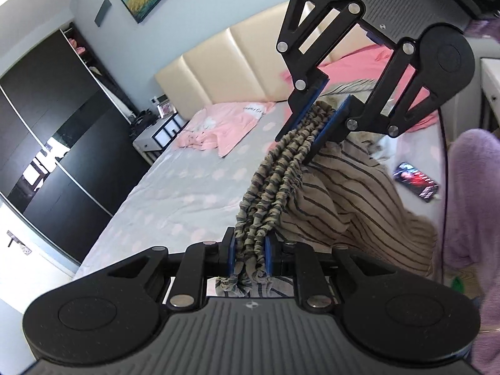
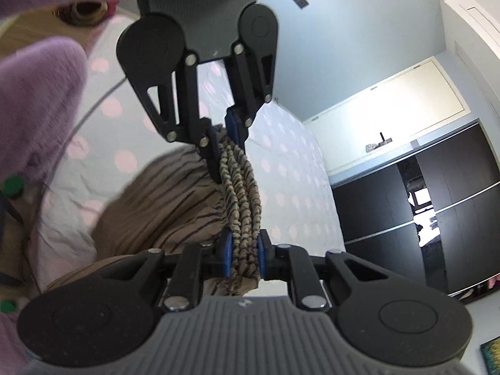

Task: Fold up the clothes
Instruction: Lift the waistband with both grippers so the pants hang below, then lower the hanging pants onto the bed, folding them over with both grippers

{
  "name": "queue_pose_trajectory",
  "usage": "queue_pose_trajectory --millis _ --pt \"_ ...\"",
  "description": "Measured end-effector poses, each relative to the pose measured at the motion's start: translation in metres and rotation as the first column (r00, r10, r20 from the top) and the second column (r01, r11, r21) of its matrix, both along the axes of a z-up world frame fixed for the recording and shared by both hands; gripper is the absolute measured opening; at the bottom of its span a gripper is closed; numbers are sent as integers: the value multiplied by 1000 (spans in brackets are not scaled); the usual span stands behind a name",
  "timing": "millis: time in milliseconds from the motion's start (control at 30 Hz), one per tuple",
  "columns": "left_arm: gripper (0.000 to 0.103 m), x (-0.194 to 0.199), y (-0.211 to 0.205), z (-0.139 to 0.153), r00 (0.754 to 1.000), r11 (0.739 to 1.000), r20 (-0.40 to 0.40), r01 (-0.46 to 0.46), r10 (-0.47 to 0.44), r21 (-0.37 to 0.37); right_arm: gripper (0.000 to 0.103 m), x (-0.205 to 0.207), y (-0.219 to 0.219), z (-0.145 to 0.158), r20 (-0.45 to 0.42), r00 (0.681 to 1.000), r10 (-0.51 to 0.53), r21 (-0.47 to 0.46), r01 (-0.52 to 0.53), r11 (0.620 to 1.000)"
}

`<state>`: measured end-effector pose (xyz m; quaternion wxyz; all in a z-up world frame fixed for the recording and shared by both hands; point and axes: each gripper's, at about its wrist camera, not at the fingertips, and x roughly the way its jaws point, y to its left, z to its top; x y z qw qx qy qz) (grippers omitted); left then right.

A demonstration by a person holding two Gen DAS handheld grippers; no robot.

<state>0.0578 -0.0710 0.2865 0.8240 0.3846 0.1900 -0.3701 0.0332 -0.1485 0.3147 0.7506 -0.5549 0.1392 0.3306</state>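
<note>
A tan garment with dark stripes (image 1: 350, 193) hangs over the bed, held by its ruched elastic waistband (image 1: 275, 187). My left gripper (image 1: 250, 254) is shut on one end of the bunched waistband. My right gripper (image 1: 322, 115) is shut on the other end, facing it from above. In the right wrist view the right gripper (image 2: 243, 259) clamps the waistband (image 2: 240, 200) and the left gripper (image 2: 226, 139) pinches it farther off. The striped cloth (image 2: 162, 200) sags below, to the left.
The bed (image 1: 175, 200) has a grey sheet with pale pink spots. A pink garment (image 1: 228, 125) lies near the headboard, and a phone (image 1: 415, 181) on the right. A person's purple fleece sleeve (image 1: 468, 193) is close. A black wardrobe (image 1: 62, 143) and nightstand (image 1: 156, 134) stand beside the bed.
</note>
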Motion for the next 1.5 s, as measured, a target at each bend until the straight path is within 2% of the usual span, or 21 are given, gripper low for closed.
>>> queue_pose_trajectory --millis 167,233,333,400,467,533,600,700,833,933,1000,1100,1233,1400,1500 --pt "15 39 -18 -13 994 996 102 -43 35 76 18 46 -1 -39 81 995 -63 -40 66 997" --pt "15 56 -25 -16 985 993 161 -73 58 87 17 72 1 -50 144 986 -89 -54 98 994" --pt "15 82 -33 -13 965 990 240 -125 106 68 17 107 2 -59 258 956 -136 -41 151 988" --pt "15 97 -34 -6 952 988 269 -156 146 17 17 121 0 -56 346 927 -145 -29 165 986" --pt "16 101 -34 -3 934 986 319 -169 159 2 17 129 -1 -51 425 895 -137 -21 160 987" --pt "16 97 -34 -5 935 987 323 -160 144 22 18 133 -4 -49 441 888 -131 10 141 990" --pt "16 85 -32 -17 938 987 332 -135 98 90 18 127 -11 -52 402 908 -119 14 124 992" --pt "16 62 -27 -51 958 976 287 -75 14 203 18 109 -10 -70 328 943 -54 -47 74 996" --pt "16 23 -19 -117 985 948 153 23 -75 316 18 72 -9 -118 158 987 6 -76 6 997" --pt "16 -14 -11 -172 993 929 31 99 -118 356 18 44 -9 -159 19 999 32 -63 -30 998" --pt "16 -41 -5 -205 989 922 -47 150 -143 358 18 22 -9 -192 -71 996 46 -50 -50 998" --pt "16 -75 6 -245 977 929 -160 186 -141 319 18 -16 -11 -232 -183 981 61 -20 -66 998" --pt "16 -111 20 -279 957 927 -244 226 -155 298 18 -59 -13 -270 -288 956 60 22 -56 998" --pt "15 -149 28 -297 919 908 -345 298 -190 296 17 -96 -16 -291 -387 920 59 51 -42 998" --pt "15 -161 29 -290 883 896 -417 347 -214 277 17 -109 -13 -292 -444 894 60 61 -37 997"
